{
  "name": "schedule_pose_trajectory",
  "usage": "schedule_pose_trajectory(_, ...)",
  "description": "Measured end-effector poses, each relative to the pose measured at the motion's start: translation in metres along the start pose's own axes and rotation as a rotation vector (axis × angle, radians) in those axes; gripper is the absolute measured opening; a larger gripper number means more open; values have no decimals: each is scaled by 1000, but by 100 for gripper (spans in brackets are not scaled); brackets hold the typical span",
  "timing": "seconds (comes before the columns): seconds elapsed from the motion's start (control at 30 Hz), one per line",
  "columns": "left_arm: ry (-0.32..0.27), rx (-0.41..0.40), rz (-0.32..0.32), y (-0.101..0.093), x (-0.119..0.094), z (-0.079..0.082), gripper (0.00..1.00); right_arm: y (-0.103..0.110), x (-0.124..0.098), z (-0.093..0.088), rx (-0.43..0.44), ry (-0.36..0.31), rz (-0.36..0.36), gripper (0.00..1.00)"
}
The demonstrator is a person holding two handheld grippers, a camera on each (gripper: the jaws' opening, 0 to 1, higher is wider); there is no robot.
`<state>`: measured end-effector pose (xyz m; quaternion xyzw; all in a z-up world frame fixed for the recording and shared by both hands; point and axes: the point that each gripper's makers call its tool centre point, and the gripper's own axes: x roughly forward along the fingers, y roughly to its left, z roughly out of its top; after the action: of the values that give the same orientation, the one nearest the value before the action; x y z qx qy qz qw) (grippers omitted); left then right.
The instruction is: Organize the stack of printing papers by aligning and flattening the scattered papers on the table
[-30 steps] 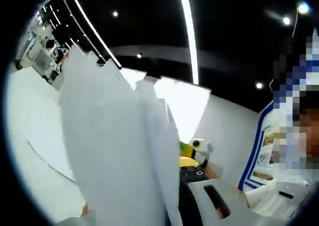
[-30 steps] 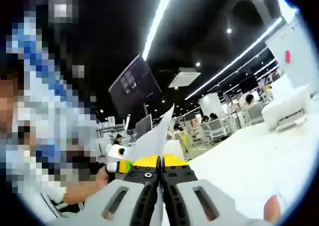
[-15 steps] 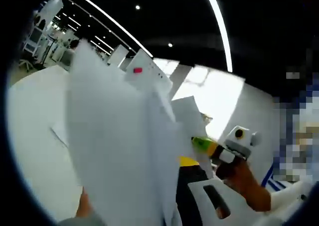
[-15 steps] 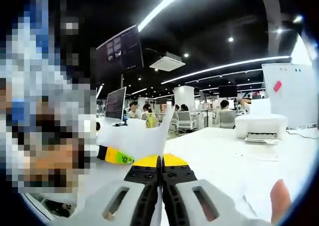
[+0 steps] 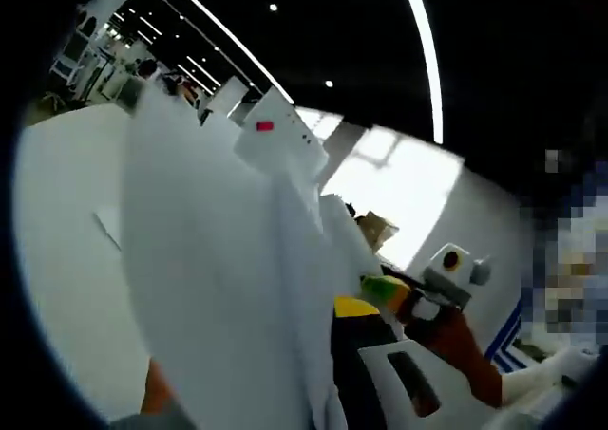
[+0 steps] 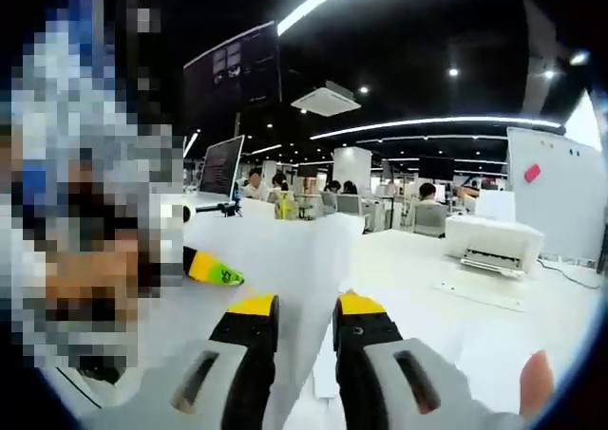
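In the left gripper view, the stack of papers (image 5: 228,288) stands nearly on edge and fans upward from 6 o'clock toward 11 o'clock; at least three separate sheet edges can be counted along its upper side, though the exact number of sheets cannot be told. The left gripper (image 5: 332,392) rises from 6 o'clock: one pale jaw with a dark slot shows at 5 o'clock, and the papers cover the other, so it appears pressed on the stack, with the sheets running down between the jaws. One fingertip (image 5: 154,397) shows at 7 o'clock beside the papers. At 4 o'clock the other gripper's yellow-green body comes in, held by a hand (image 5: 456,340). The white bench (image 5: 57,212) spreads at 9 o'clock, with one loose sheet (image 5: 106,229) lying flat on it. One whiteboard (image 5: 280,140) with one red magnet stands at 12 o'clock.

In the right gripper view, the right gripper (image 6: 304,307) has its two yellow-tipped jaws spread apart, and the edge of the papers (image 6: 304,259) passes up through the gap between them, touching neither jaw clearly. One white printer (image 6: 494,242) sits on the bench (image 6: 408,259) at 3 o'clock, and one flat sheet (image 6: 480,295) lies just before it. One fingertip (image 6: 535,384) shows at 4 o'clock. One monitor (image 6: 220,169) stands at 10 o'clock, and several seated people are at desks far off at 12 o'clock.
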<state>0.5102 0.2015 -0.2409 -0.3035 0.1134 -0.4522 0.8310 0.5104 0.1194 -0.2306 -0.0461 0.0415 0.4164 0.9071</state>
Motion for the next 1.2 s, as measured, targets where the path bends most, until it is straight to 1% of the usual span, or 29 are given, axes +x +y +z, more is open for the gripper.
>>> schedule_pose_trajectory(0.07,-17,4,6,1,-5,2,6,0,0,0,2,0,-1,19)
schedule_pose_trajectory(0.1,-26,5,9,2,-7,2,6,-8,-6,-3,0,-9,-17,19)
schedule_pose_trajectory(0.17,-33,-5,10,3,-10,3,6,-15,-12,-4,-11,-9,-34,19)
schedule_pose_trajectory(0.3,-50,-22,-3,2,-17,3,6,-30,-27,-5,-6,-13,-60,26)
schedule_pose_trajectory(0.37,-65,-25,-21,1,-20,5,6,-39,-35,-8,-7,-3,-84,28)
schedule_pose_trajectory(0.4,-66,-27,-22,1,-20,5,6,-41,-37,-9,-8,-1,-87,28)
schedule_pose_trajectory(0.43,-71,-25,-27,0,-22,6,6,-50,-45,-13,-10,12,-105,28)
schedule_pose_trajectory(0.47,-76,-22,-32,0,-23,6,7,-54,-49,-15,-8,20,-114,30)
schedule_pose_trajectory(0.6,-71,0,-19,5,-26,8,9,-66,-62,-22,-10,41,-139,33)
schedule_pose_trajectory(0.67,-78,5,-6,10,-32,11,6,-75,-70,-27,-8,54,-164,33)
schedule_pose_trajectory(0.7,-100,-14,-1,13,-33,15,6,-79,-73,-29,-7,59,-172,33)
schedule_pose_trajectory(0.77,-104,-20,-11,15,-36,16,6,-86,-79,-36,2,77,-195,33)
schedule_pose_trajectory(0.83,-113,-8,13,21,-39,18,6,-89,-83,-40,6,87,-204,33)
schedule_pose_trajectory(1.0,-119,-15,15,28,-51,22,6,-98,-91,-41,19,85,-223,31)
schedule_pose_trajectory(1.2,-166,-24,41,33,-72,31,6,-110,-101,-41,28,88,-257,31)
